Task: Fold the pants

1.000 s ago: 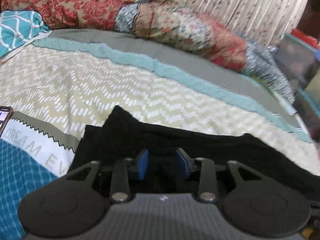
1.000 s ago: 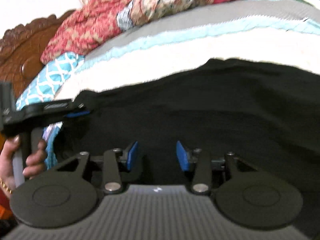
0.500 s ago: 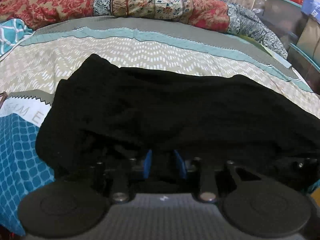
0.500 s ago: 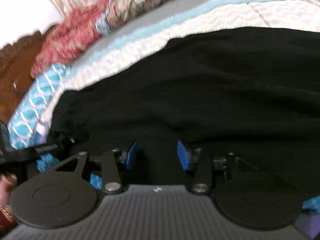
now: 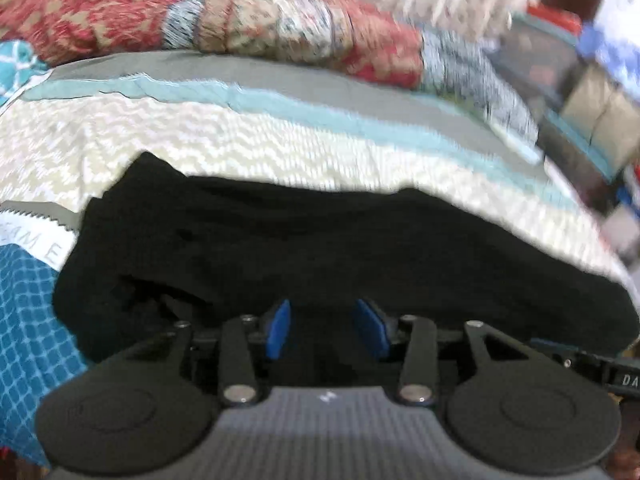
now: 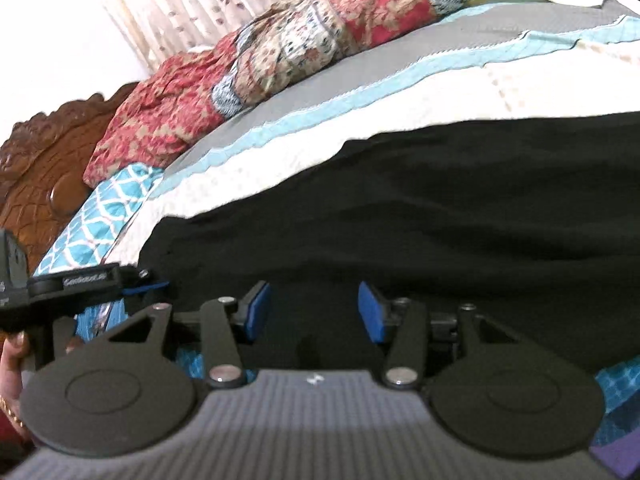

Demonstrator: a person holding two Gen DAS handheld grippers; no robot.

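While both grippers sit low at the near edge of the bed, each one has its two blue pads apart. The left gripper (image 5: 326,330) is opening its jaws, and dark cloth lies under and between them, but the pads do not seem to press on it. The right gripper (image 6: 314,312) is opening too, with the same dark cloth under it and a clear gap between its pads. So both look let go, not squeezing anything.

Just past the pads lie the black pants (image 5: 320,248). They stretch sideways across the bed in one long, flat band, with a bumpy, doubled-up lump at the left end. The cloth looks soft and floppy, and so dark that its folds are hard to see.

I think one fold has just been laid down and the grippers are letting the edge drop. The next move likely needs a new hold on one end of the pants, so that end can be brought over to the other. Soft cloth can slip or bunch, so the pinch should catch all the layers.

Under the pants is the bedspread (image 5: 248,148), cream with little zigzags, then a blue stripe and a grey one. Farther back lies a puffy quilt (image 6: 280,52) in red and flowery patches. At the far left stands a carved brown headboard (image 6: 44,168).
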